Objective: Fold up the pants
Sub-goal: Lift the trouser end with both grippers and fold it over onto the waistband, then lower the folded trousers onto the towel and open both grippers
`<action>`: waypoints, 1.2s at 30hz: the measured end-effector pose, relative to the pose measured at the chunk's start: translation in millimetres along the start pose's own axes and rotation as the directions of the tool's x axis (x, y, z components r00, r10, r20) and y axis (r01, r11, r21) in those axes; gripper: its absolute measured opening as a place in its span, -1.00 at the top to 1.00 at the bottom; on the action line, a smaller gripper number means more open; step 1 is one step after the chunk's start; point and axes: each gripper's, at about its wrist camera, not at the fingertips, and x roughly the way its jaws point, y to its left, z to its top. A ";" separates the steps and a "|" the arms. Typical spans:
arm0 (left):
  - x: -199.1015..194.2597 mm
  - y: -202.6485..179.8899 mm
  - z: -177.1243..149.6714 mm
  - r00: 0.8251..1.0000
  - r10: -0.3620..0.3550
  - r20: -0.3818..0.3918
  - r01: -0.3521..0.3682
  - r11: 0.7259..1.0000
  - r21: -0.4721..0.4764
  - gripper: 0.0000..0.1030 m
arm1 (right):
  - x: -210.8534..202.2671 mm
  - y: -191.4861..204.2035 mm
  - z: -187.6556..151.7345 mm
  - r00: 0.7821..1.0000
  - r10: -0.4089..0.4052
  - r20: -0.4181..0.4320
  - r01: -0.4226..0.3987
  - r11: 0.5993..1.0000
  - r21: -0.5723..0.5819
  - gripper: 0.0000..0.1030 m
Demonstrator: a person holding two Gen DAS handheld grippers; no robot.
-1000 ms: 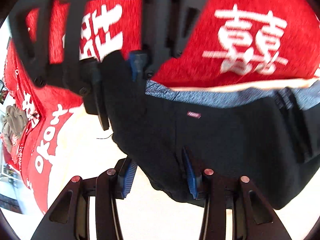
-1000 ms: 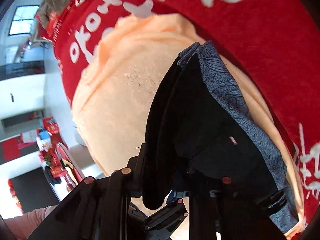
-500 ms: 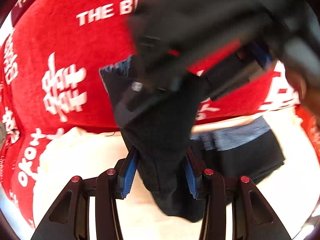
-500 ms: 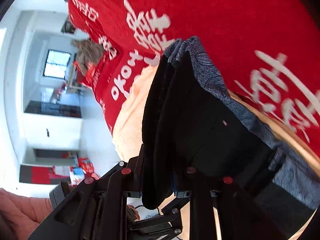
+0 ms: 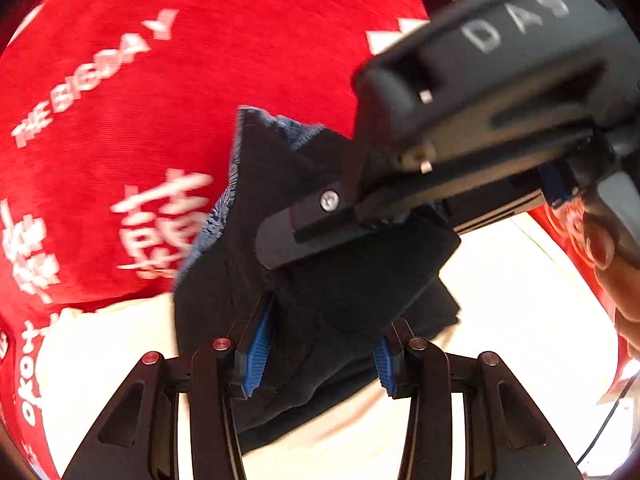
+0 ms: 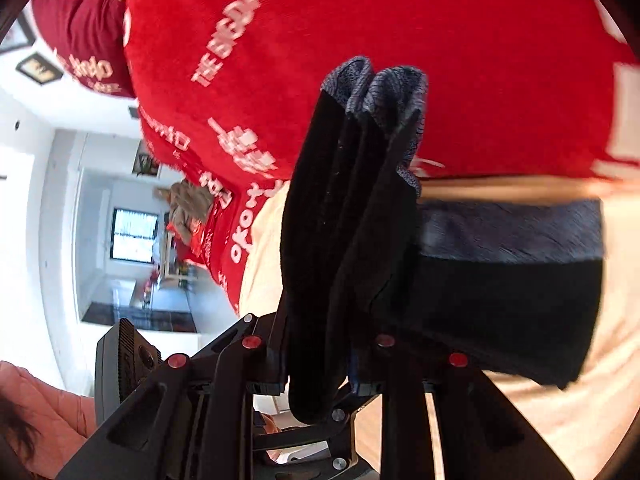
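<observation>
Black pants [image 5: 320,312] bunched between left tongs [image 5: 320,356], right tongs [image 6: 320,364] – both clamped

A red blanket [image 5: 248,60] with white lettering lies beneath a cream cloth [image 5: 512,312]; a window [image 6: 132,234] shows beyond.

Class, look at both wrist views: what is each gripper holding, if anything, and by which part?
Both hold the black pants. The left gripper and right gripper each pinch a bunched, folded thickness of the dark fabric, lifted off the cream cloth.
</observation>
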 end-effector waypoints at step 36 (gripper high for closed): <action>40.4 87.0 -49.3 0.965 -0.002 -0.263 -0.066 0.965 -0.253 -0.25 | -24.9 -110.0 -28.2 0.907 -0.421 -0.008 0.421 0.906 0.039 0.47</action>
